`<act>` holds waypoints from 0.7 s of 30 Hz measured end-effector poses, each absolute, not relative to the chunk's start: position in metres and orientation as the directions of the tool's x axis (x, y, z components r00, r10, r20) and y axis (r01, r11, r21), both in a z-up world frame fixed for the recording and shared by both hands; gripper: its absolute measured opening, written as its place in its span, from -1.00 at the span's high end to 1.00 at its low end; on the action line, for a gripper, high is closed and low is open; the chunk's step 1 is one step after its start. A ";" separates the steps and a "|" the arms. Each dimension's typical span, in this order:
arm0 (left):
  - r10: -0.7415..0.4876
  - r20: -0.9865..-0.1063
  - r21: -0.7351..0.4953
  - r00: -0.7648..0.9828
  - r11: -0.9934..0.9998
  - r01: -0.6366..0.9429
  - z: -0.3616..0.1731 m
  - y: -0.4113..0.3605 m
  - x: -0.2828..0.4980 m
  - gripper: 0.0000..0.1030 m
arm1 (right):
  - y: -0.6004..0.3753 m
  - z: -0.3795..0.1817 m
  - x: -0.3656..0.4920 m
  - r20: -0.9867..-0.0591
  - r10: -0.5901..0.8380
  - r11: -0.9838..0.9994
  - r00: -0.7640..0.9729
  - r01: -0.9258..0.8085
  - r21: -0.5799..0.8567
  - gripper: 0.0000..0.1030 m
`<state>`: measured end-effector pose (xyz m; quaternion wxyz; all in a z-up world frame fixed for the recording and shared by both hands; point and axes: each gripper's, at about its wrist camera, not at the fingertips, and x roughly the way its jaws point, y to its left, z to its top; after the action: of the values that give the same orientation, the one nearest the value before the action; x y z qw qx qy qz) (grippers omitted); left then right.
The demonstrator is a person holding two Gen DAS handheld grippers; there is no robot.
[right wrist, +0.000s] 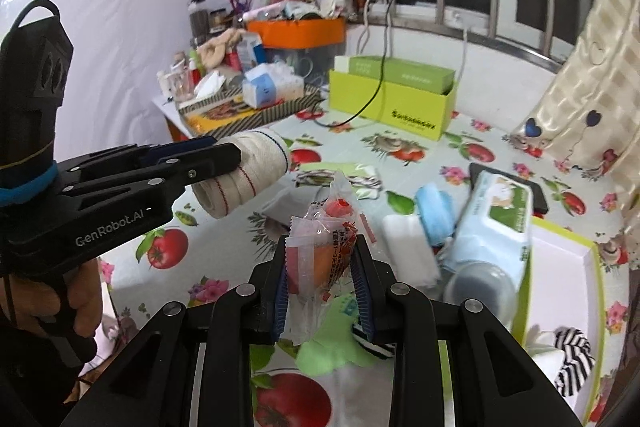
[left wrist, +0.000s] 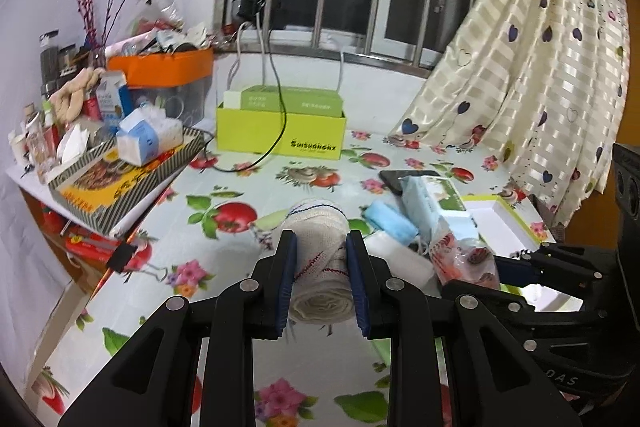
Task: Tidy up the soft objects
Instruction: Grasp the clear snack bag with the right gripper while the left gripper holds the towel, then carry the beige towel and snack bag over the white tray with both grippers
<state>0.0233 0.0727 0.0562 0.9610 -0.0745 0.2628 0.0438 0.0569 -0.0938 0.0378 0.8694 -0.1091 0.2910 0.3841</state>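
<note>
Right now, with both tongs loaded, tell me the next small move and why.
Probably carry the bandage roll in the left tongs toward the open white tray at the right. Both it and the wrapped snack packet in the right tongs are gripped and off the table.

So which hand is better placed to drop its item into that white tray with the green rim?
The right tool, probably: its wrapped snack hangs nearer the tray; the left tool with its bandage roll is farther.

My left gripper point(left wrist: 321, 269) clamps the cream bandage roll point(left wrist: 320, 259) — my right gripper point(left wrist: 516, 265), at three o'clock, pinches a clear snack packet point(left wrist: 464, 259).
</note>
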 end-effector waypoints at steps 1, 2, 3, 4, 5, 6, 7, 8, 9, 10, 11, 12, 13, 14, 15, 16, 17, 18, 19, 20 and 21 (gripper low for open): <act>0.044 -0.508 -0.117 0.860 0.986 -0.119 0.058 0.070 0.024 0.49 | -0.097 0.040 0.057 -0.585 0.603 0.687 0.543 -0.726 0.033 0.47; 0.040 -0.505 -0.116 0.862 0.987 -0.114 0.060 0.068 0.025 0.49 | -0.101 0.042 0.057 -0.580 0.601 0.691 0.550 -0.722 0.032 0.47; 0.038 -0.503 -0.114 0.864 0.987 -0.110 0.062 0.065 0.026 0.49 | -0.104 0.043 0.057 -0.576 0.600 0.694 0.556 -0.719 0.030 0.47; 0.037 -0.500 -0.111 0.865 0.988 -0.106 0.063 0.063 0.027 0.49 | -0.107 0.045 0.057 -0.572 0.599 0.698 0.561 -0.716 0.029 0.47; 0.034 -0.499 -0.109 0.866 0.989 -0.102 0.065 0.060 0.028 0.49 | -0.110 0.047 0.057 -0.568 0.597 0.702 0.567 -0.712 0.028 0.47; 0.031 -0.497 -0.107 0.867 0.990 -0.097 0.066 0.057 0.029 0.49 | -0.113 0.048 0.057 -0.565 0.596 0.705 0.571 -0.709 0.027 0.47; 0.029 -0.496 -0.104 0.868 0.990 -0.093 0.067 0.055 0.030 0.49 | -0.115 0.049 0.056 -0.562 0.595 0.708 0.575 -0.706 0.026 0.47; 0.027 -0.494 -0.101 0.869 0.991 -0.089 0.068 0.052 0.031 0.49 | -0.118 0.050 0.056 -0.558 0.593 0.711 0.580 -0.703 0.025 0.47; 0.025 -0.493 -0.099 0.869 0.991 -0.085 0.069 0.050 0.032 0.49 | -0.121 0.051 0.056 -0.555 0.591 0.715 0.585 -0.699 0.025 0.47; 0.022 -0.493 -0.096 0.870 0.992 -0.079 0.070 0.047 0.033 0.49 | -0.124 0.052 0.056 -0.552 0.590 0.718 0.590 -0.695 0.025 0.47; 0.021 -0.492 -0.094 0.871 0.993 -0.077 0.071 0.045 0.033 0.49 | -0.127 0.053 0.056 -0.549 0.588 0.722 0.594 -0.691 0.025 0.47; 0.018 -0.491 -0.091 0.871 0.993 -0.072 0.072 0.043 0.034 0.49 | -0.130 0.053 0.055 -0.547 0.587 0.725 0.597 -0.689 0.025 0.47; 0.017 -0.490 -0.088 0.872 0.994 -0.068 0.072 0.041 0.035 0.49 | -0.132 0.054 0.056 -0.544 0.585 0.728 0.601 -0.685 0.025 0.47; 0.015 -0.489 -0.085 0.872 0.994 -0.065 0.073 0.038 0.036 0.49 | -0.135 0.055 0.056 -0.543 0.583 0.731 0.604 -0.682 0.026 0.47; 0.014 -0.488 -0.083 0.873 0.995 -0.062 0.074 0.036 0.036 0.49 | -0.137 0.055 0.056 -0.541 0.583 0.733 0.607 -0.680 0.026 0.47; 0.011 -0.487 -0.080 0.873 0.995 -0.058 0.074 0.033 0.037 0.49 | -0.139 0.056 0.056 -0.539 0.582 0.735 0.609 -0.678 0.027 0.47; 0.008 -0.488 -0.079 0.873 0.995 -0.053 0.075 0.031 0.038 0.49 | -0.142 0.056 0.057 -0.536 0.581 0.737 0.613 -0.675 0.028 0.47; 0.006 -0.489 -0.076 0.873 0.996 -0.049 0.075 0.029 0.039 0.49 | -0.144 0.057 0.057 -0.534 0.580 0.739 0.615 -0.673 0.030 0.47; 0.005 -0.489 -0.075 0.872 0.996 -0.047 0.075 0.027 0.040 0.49 | -0.146 0.057 0.058 -0.532 0.580 0.742 0.617 -0.670 0.031 0.47; 0.002 -0.489 -0.072 0.872 0.997 -0.042 0.076 0.023 0.041 0.49 | -0.149 0.057 0.058 -0.530 0.579 0.744 0.619 -0.667 0.033 0.47; -0.001 -0.489 -0.070 0.872 0.997 -0.038 0.077 0.021 0.042 0.49 | -0.151 0.057 0.058 -0.529 0.578 0.746 0.622 -0.665 0.034 0.47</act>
<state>0.0418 0.0208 0.0767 0.9667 -0.0388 0.2526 0.0096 0.0582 -0.1512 0.0573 0.8966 -0.0826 0.2629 0.3466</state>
